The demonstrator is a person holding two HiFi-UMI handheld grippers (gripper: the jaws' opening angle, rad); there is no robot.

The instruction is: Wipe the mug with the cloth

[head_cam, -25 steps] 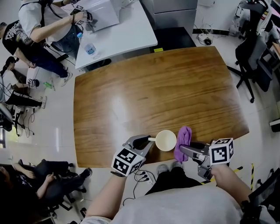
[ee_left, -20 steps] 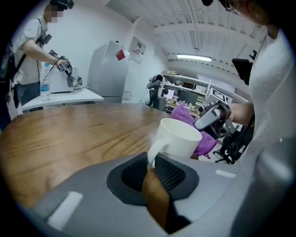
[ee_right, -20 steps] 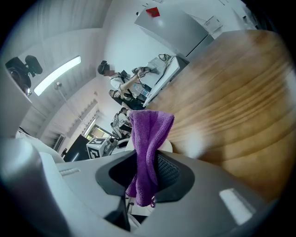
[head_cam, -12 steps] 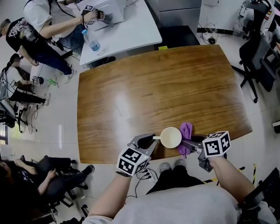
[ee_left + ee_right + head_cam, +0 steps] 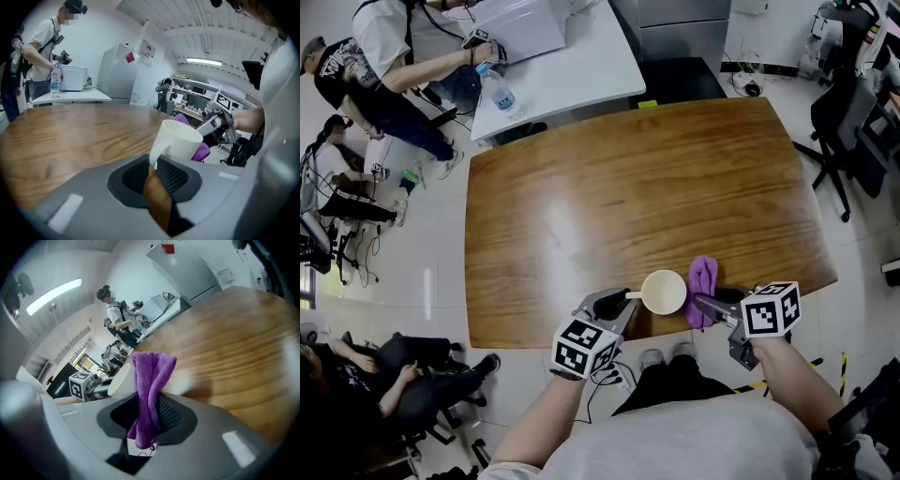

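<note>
While the left gripper [image 5: 619, 302] pinches the mug [image 5: 664, 292], the cloth [image 5: 704, 281] hangs beside it.

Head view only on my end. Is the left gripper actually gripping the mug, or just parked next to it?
Observer: Gripping. In the left gripper view, the left gripper is clamped on the handle of the mug.
Operator: Does the right one have the cloth?
Observer: Yes. In the right gripper view, the right gripper pinches the purple cloth partway along, with cloth sticking out above and below the jaws.
Operator: Is the cloth on the mug yet?
Observer: The left gripper view shows it right behind the mug's far wall. I can't confirm contact.
</note>
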